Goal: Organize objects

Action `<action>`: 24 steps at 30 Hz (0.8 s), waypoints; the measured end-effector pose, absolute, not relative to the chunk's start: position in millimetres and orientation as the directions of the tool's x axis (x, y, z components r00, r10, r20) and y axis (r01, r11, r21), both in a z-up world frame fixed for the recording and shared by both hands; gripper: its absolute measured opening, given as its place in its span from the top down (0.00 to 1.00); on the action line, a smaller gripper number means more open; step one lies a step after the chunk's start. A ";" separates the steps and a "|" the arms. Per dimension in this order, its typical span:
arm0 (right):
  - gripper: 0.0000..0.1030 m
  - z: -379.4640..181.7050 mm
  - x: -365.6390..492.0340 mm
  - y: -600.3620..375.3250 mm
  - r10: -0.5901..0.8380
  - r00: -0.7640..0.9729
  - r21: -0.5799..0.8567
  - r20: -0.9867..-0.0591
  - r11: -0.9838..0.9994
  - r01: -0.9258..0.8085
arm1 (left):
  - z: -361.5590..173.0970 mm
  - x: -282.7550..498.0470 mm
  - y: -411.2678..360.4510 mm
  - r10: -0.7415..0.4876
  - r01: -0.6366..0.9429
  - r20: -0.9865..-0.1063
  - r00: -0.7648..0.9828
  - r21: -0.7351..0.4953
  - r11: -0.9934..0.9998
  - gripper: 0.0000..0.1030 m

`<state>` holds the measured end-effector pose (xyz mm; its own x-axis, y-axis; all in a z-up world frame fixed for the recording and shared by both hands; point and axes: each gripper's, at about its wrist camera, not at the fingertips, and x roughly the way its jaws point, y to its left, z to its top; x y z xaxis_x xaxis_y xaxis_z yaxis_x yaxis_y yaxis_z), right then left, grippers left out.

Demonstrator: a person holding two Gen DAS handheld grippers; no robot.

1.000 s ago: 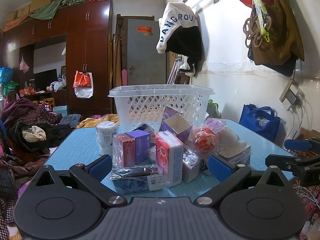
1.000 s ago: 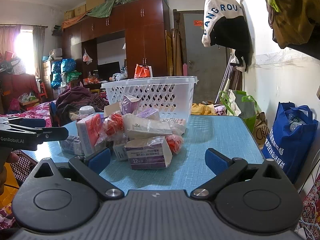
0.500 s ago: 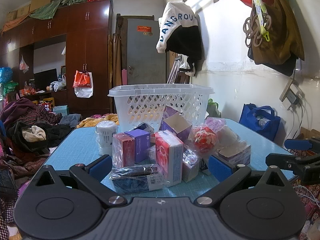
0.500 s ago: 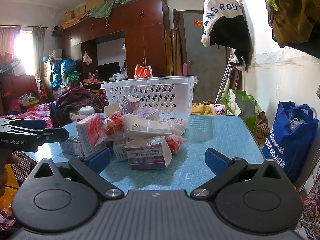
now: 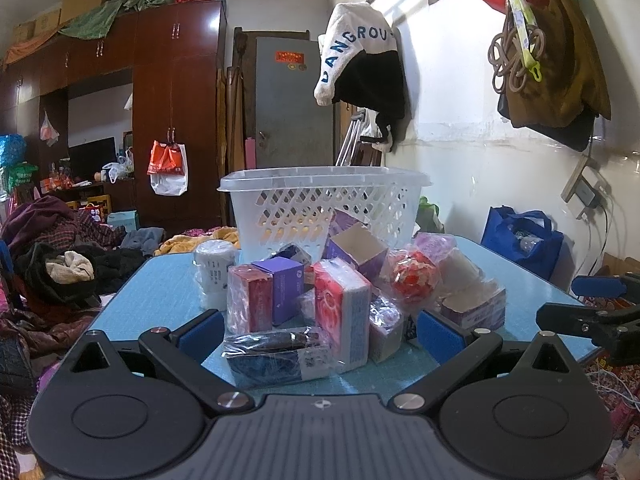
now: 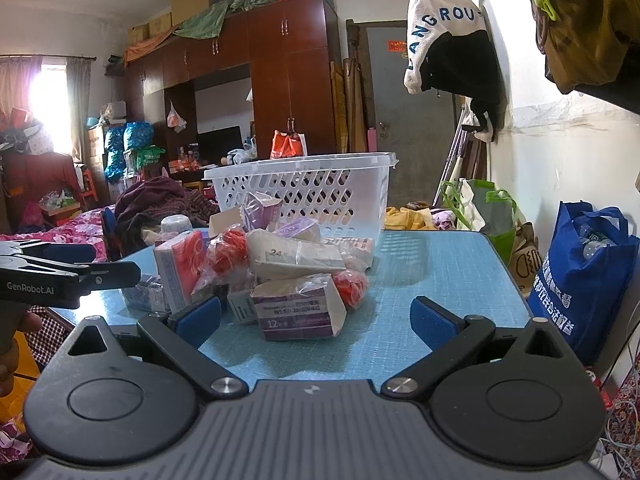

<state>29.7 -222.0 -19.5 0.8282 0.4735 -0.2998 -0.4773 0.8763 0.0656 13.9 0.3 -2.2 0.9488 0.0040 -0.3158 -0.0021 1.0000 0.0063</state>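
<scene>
1. Compared with the earlier frames almost nothing differs: both grippers keep the same pose at the near edge of the blue tabletop [image 5: 512, 276], and the pile has not shifted.
2. The left gripper [image 5: 318, 330] holds its fingers [image 5: 200, 330] spread wide with nothing between the pads; a dark plastic-wrapped packet [image 5: 276, 354] lies on the tabletop between them, untouched as far as the view shows.
3. The right gripper [image 6: 316, 320] likewise has its fingers [image 6: 434, 320] spread and empty, with a wrapped purple-and-white box [image 6: 298, 312] lying just ahead between them.
4. The objects to organize sit heaped mid-tabletop: a red-and-white box [image 5: 340, 320] upright, a small purple box [image 5: 286, 286] beside it, a red bundle in a clear bag [image 5: 414, 280], and a white cup [image 5: 214, 266] at the left.
5. The white lattice basket [image 5: 320, 204] stands behind the heap, touching its rear items.
</scene>
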 end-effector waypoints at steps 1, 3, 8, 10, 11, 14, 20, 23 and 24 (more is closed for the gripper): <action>0.00 -19.5 30.2 -221.7 0.476 0.828 0.067 -0.298 0.875 -0.479 | -1.9 13.8 3.0 0.009 -0.008 -0.310 0.951 0.005 1.000 0.00; 0.00 -19.5 30.4 -221.8 0.491 0.822 0.077 -0.289 0.868 -0.491 | -1.7 12.7 9.8 0.023 -0.023 -0.294 0.956 0.002 1.000 0.00; 0.00 -18.2 40.3 -216.7 0.514 0.815 0.094 -0.269 0.856 -0.509 | -3.9 15.9 33.4 0.041 -0.047 -0.284 0.958 -0.017 0.999 0.03; 0.00 -18.2 44.0 -212.0 0.510 0.817 0.083 -0.269 0.858 -0.508 | -4.2 19.0 40.9 0.024 -0.037 -0.292 0.956 -0.041 0.998 0.04; 0.00 -18.4 45.7 -209.2 0.508 0.818 0.074 -0.271 0.858 -0.508 | -4.3 20.2 43.0 0.018 -0.034 -0.293 0.956 -0.048 0.998 0.04; 0.00 -19.5 49.2 -202.8 0.498 0.819 0.060 -0.284 0.862 -0.504 | -4.5 19.8 43.3 0.009 -0.026 -0.288 0.957 -0.056 0.998 0.04; 0.00 -28.1 53.4 -202.8 0.495 0.807 0.063 -0.321 0.862 -0.503 | -4.2 22.3 26.8 -0.039 0.030 -0.280 0.959 -0.037 0.999 0.04; 0.01 -32.7 55.2 -200.5 0.500 0.796 0.065 -0.341 0.858 -0.510 | -6.5 28.7 16.0 -0.060 0.056 -0.288 0.956 -0.021 0.998 0.09; 0.02 -34.3 55.1 -199.0 0.500 0.794 0.060 -0.346 0.857 -0.513 | -7.6 30.9 13.7 -0.066 0.063 -0.290 0.955 -0.022 0.998 0.11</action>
